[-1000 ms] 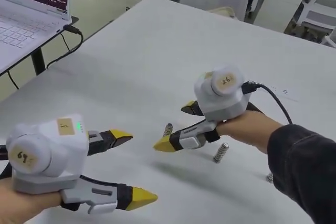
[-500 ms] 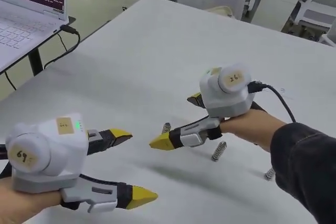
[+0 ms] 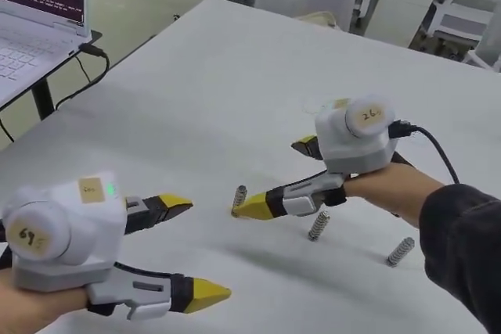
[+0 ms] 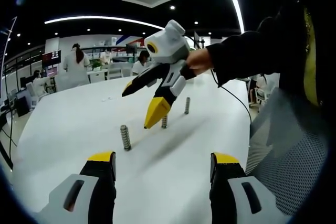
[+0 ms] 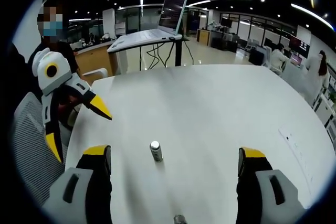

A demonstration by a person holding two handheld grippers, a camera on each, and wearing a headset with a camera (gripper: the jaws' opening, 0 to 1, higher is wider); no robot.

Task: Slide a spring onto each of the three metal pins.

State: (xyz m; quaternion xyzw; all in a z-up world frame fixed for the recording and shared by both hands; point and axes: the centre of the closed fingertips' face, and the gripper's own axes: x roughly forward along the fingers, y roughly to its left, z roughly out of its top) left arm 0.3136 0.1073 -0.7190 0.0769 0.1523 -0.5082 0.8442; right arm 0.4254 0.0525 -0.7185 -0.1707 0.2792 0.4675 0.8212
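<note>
Head view | spring [image 3: 239, 197] stands upright, long axis vertical | left gripper [image 3: 207, 249] fingers spread | right gripper [image 3: 265, 177] fingers spread

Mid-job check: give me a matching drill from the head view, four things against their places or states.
Things:
1. left gripper
2. right gripper
3. laptop
4. rightmost spring

Places or states:
A. beyond the left edge of the table, screen lit
B. jaws open, one yellow tip beside a standing spring
C. on the table, close to the dark sleeve
D. jaws open over bare table, bottom left of the view

Pairs: 1-D, 2-B, 3-A, 4-C.
</note>
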